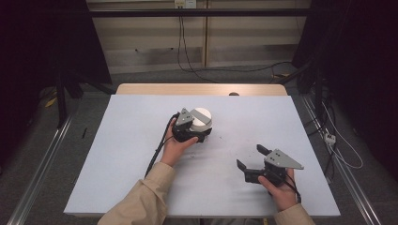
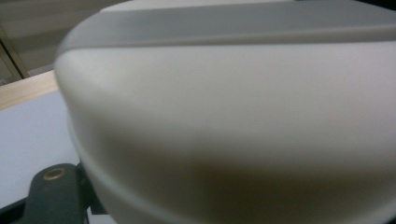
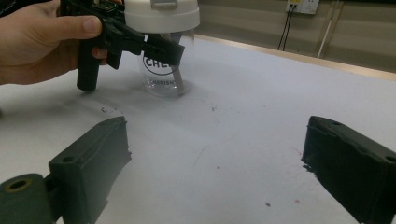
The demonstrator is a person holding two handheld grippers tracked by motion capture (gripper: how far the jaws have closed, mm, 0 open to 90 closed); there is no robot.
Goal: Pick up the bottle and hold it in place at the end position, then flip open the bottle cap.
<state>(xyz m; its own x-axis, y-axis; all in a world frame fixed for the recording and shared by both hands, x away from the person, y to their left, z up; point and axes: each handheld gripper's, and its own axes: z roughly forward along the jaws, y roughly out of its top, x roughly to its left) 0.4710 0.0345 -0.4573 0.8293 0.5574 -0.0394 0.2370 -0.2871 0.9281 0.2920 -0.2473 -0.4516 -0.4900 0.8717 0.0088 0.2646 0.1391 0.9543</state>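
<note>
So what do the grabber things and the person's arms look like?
Each hand holds a black grabber with two chunky black jaws: the left gripper and the right gripper. Each has a grey three-cornered plate on top with small holes in it. A black cable trails from the left one. The person wears beige sleeves.

- The table (image 1: 141, 159) has a pale blue-grey top, and a strip of light wood (image 1: 202, 89) shows along its far edge.
- The floor (image 1: 42, 154) is grey carpet.
- Metal rails (image 1: 40, 164) run along the floor on both sides of the table.
- The back wall (image 1: 150, 33) is cream-coloured panels.
- A white socket (image 1: 184, 3) sits high on the wall, and black cables (image 1: 187, 61) hang from it down to the floor.
- Dark curtains (image 1: 28, 56) hang at the left and right sides.
</note>
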